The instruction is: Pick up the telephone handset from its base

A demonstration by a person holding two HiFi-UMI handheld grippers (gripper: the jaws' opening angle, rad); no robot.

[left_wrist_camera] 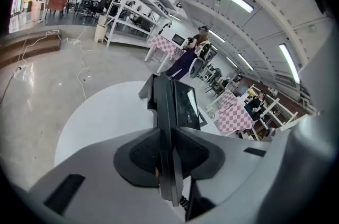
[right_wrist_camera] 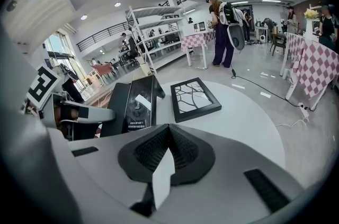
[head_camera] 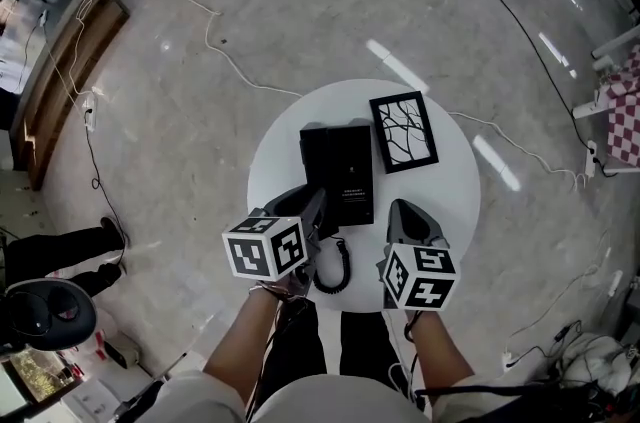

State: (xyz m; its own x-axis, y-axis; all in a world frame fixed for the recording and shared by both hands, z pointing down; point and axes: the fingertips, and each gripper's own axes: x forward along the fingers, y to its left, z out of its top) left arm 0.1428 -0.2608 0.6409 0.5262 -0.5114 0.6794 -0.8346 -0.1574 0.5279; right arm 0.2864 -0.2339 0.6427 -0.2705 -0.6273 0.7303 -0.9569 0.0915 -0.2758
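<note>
A black telephone base (head_camera: 350, 169) lies on the round white table (head_camera: 450, 211), with the handset (head_camera: 312, 166) along its left side. My left gripper (head_camera: 316, 214) is shut on the near end of the handset; in the left gripper view both pads (left_wrist_camera: 143, 154) press the flanks of the handset (left_wrist_camera: 165, 106) beside the base (left_wrist_camera: 186, 106). A coiled cord (head_camera: 336, 269) hangs off the near table edge. My right gripper (head_camera: 405, 216) hovers over the table to the right of the phone. Its jaws (right_wrist_camera: 168, 135) are shut with nothing held.
A black picture frame (head_camera: 403, 131) with a branch pattern lies right of the phone, also visible as the frame (right_wrist_camera: 193, 98) beyond my right jaws. Cables (head_camera: 230, 61) trail over the floor. Tables with checked cloths (head_camera: 625, 111) and several people stand farther off.
</note>
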